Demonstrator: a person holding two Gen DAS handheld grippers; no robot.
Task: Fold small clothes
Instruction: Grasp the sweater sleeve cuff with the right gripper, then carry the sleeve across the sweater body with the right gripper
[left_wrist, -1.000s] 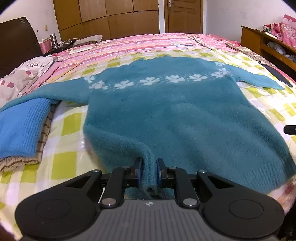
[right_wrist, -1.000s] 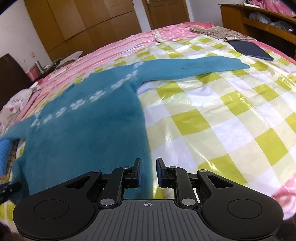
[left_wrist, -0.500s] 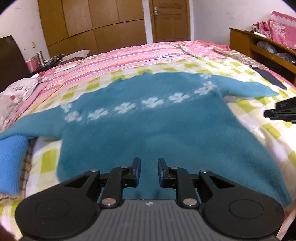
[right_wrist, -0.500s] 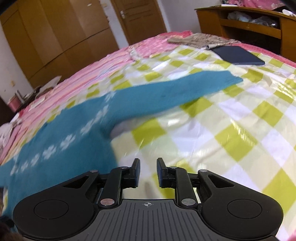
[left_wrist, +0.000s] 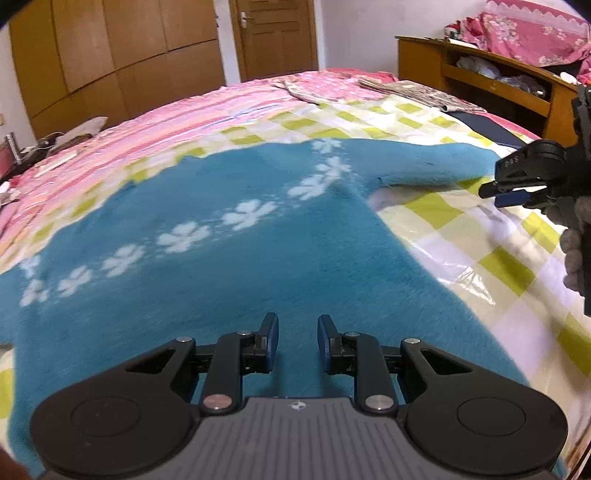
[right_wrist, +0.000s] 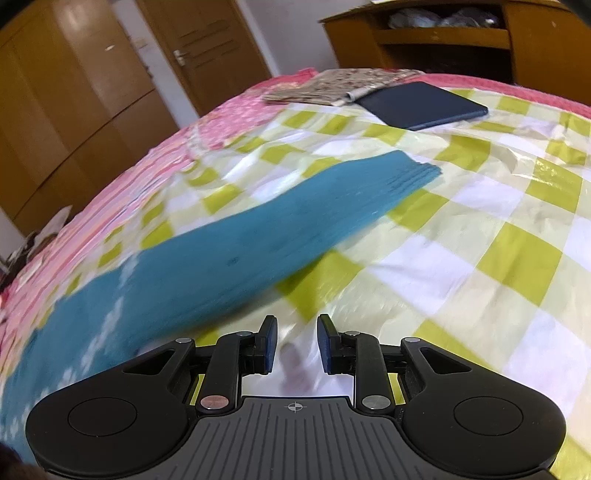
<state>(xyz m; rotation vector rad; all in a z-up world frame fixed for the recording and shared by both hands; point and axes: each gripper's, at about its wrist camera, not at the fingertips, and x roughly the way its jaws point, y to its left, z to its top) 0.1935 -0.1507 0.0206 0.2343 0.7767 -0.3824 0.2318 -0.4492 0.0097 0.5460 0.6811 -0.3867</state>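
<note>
A teal fuzzy sweater (left_wrist: 221, 295) with a row of white flowers lies flat on a yellow-and-white checked sheet (right_wrist: 480, 258). My left gripper (left_wrist: 297, 339) hovers over the sweater's body, open, with nothing between its blue pads. The sweater's right sleeve (right_wrist: 295, 221) stretches out across the sheet, its ribbed cuff toward the far right. My right gripper (right_wrist: 295, 343) is open over bare sheet, just near of the sleeve where it meets the body. In the left wrist view the right gripper (left_wrist: 493, 194) shows at the right edge beside the sleeve (left_wrist: 424, 162), held by a gloved hand (left_wrist: 576, 236).
A dark blue flat book or tablet (right_wrist: 421, 105) and a patterned cloth (right_wrist: 332, 86) lie at the far end of the bed. A pink striped quilt (left_wrist: 184, 122) covers the far side. A wooden shelf unit (left_wrist: 480, 81) stands to the right; wardrobe and door behind.
The left gripper let go of the sweater's hem and moved forward over its body. The right gripper swung right toward the sleeve. Both pairs of jaws stand slightly wider.
</note>
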